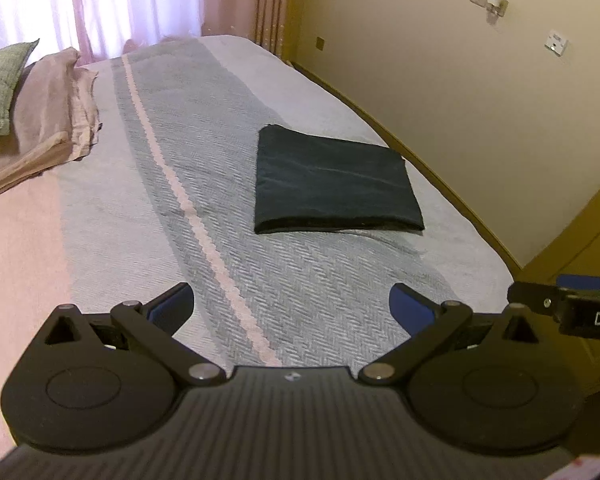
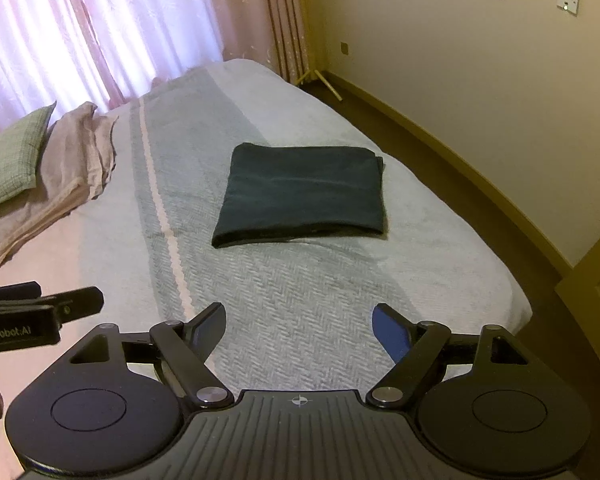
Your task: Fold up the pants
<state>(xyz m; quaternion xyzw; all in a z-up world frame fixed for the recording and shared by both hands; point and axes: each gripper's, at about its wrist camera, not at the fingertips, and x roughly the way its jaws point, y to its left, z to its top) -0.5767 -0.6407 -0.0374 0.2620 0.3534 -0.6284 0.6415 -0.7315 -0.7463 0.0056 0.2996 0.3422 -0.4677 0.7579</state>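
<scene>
Apparently done: dark green folded fabric pants (image 2: pixel 302 192) lie as a flat rectangle toward the bed's (image 2: pixel 440 280) right edge. Left gripper (image 1: pixel 292 308) and right gripper (image 2: pixel 298 330) hover apart from it, jaws spread, empty. Only square up stray far-right corner layers if needed.

Both claws: matte black linkage arms, silver pivot screws, blue pads (image 1: pixel 410 308), ribbed grey housing; left claw (image 2: pixel 40 312) marked "GenRobot.AI".

Bed (image 2: pixel 300 312), pink curtains (image 2: pixel 100 32), cream wall (image 2: pixel 480 92)
</scene>
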